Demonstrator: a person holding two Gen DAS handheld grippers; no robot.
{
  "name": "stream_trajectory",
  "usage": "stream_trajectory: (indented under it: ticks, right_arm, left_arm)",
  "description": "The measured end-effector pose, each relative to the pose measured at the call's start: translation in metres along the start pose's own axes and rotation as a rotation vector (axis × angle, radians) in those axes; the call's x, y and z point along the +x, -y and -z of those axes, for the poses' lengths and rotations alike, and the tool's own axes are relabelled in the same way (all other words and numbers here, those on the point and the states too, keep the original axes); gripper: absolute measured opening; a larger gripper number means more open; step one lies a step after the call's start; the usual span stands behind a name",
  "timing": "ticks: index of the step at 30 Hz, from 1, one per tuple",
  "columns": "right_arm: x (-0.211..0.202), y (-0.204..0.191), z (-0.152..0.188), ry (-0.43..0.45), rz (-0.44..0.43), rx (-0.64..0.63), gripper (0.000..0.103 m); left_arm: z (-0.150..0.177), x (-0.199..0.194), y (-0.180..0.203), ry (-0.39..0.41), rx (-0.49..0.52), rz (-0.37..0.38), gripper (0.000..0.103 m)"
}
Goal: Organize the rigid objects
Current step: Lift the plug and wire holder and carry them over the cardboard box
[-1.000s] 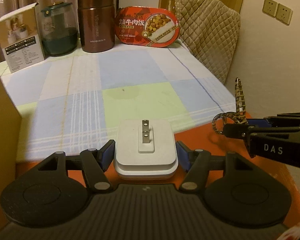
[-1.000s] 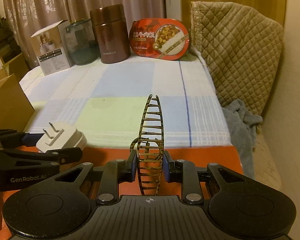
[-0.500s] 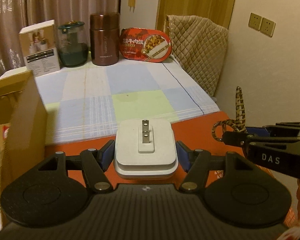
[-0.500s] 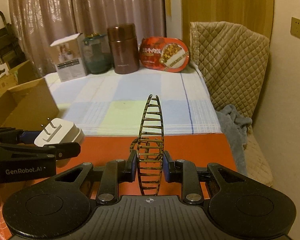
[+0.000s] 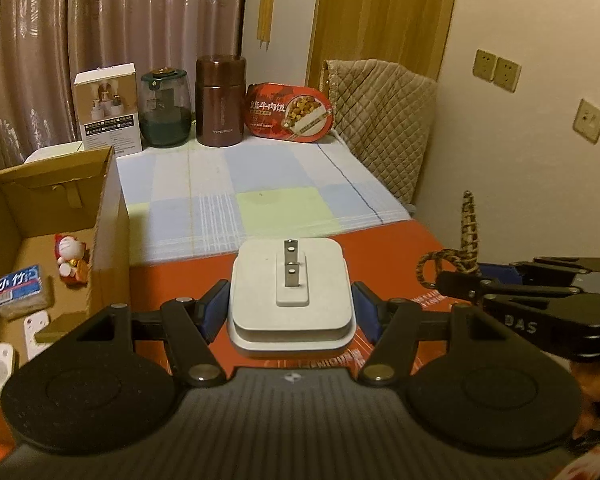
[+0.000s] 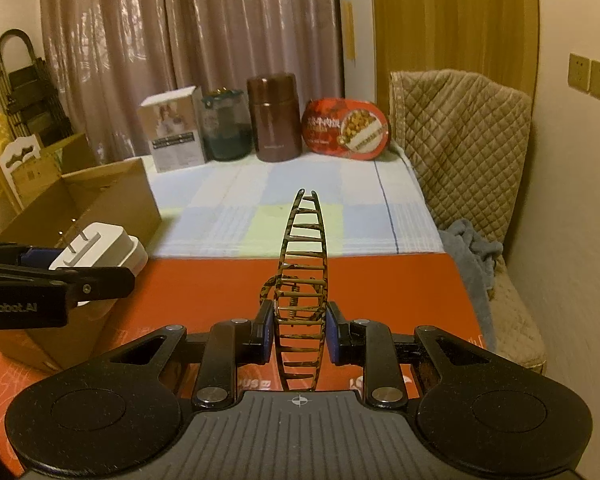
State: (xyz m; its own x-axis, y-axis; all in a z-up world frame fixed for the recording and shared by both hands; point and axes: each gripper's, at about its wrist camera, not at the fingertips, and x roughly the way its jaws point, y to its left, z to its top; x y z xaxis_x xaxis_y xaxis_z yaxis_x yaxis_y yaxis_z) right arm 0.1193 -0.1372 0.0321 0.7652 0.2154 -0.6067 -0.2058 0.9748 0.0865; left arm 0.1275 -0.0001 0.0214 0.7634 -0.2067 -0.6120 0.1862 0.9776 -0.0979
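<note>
Left tool holds the charger across its flat sides, prongs up and pointing forward. Pads sit on smooth white plastic: stiff, dense for its size, probably a bit slippery, so I'd keep the hold on the wide body, never on the prongs. It sits square between the pads, no tilt that I see.

Right tool is clamped narrow on the clip, a tortoiseshell banana-type hair clip, taken near its hinge end with the long toothed part sticking out ahead. Light, thin plastic, springy teeth; I'd judge it brittle if squeezed mid-span, so the hinge end is the right place. The long overhang may swing or catch on a box edge.

Both things hang over the red surface, with the bed ahead. The box is to the left of the left tool, open, with small items inside. Likely drop target, though I can't confirm.
</note>
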Motion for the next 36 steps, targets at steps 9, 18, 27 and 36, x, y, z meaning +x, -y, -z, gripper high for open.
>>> stream_trajectory:
  ticks: [9,18,27,36]
  right_arm:
    - [-0.038,-0.028,0.026,-0.015,0.007,0.018,0.022]
    - [-0.064,-0.064,0.032,-0.011,-0.038,-0.003,0.022]
    - [-0.071,-0.103,0.024,0.01,-0.104,-0.046,0.022]
    - [-0.074,-0.125,0.016,0.026,-0.138,-0.08,0.022]
  left_arm:
    - [0.019,-0.055,-0.008,0.009,-0.023,0.019,0.06]
    - [0.043,-0.097,-0.03,0.008,-0.069,-0.026,0.06]
    - [0.049,-0.124,-0.048,0.027,-0.098,-0.065,0.06]
    - [0.047,-0.14,-0.066,0.049,-0.127,-0.088,0.06]
